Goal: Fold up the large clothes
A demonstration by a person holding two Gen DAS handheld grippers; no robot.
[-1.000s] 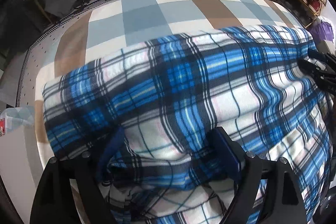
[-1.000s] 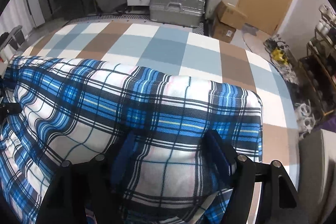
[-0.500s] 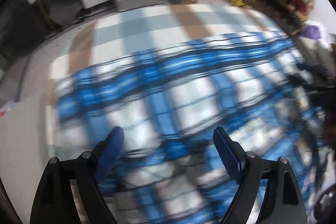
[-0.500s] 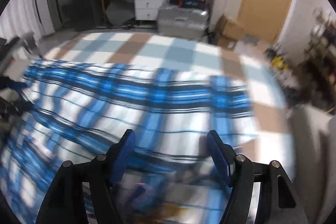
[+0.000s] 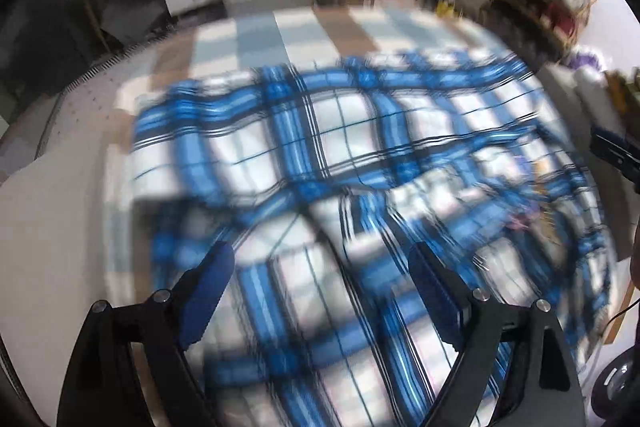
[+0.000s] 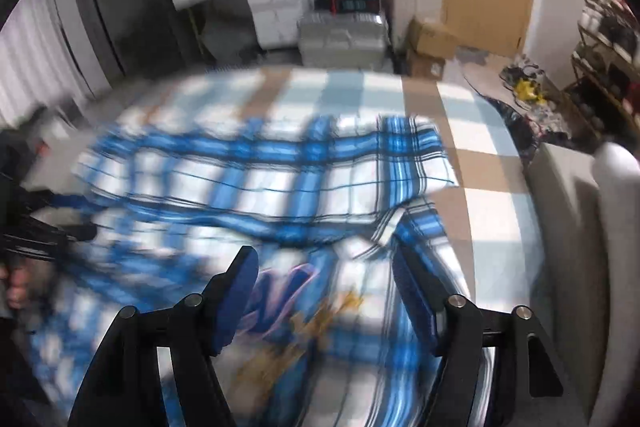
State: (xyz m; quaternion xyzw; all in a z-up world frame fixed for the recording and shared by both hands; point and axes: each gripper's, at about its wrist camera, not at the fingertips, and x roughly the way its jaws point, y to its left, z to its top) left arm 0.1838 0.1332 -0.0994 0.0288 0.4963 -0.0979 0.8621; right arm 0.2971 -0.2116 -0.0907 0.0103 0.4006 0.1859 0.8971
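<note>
Both tongs [image 5: 320, 267] [image 6: 326, 267] hover agape above plaid cloth [image 5: 340, 155].

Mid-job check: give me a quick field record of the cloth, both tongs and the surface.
garment: blue plaid cloth, one layer folded over, lying on the bed
surface: checked bedspread, bare at the far end and right side
left tongs: open, above the cloth, nothing between the fingers
right tongs: open, above the cloth near its folded edge
fold edge: right corner visible, slightly lifted
image quality: both views motion-blurred
</note>
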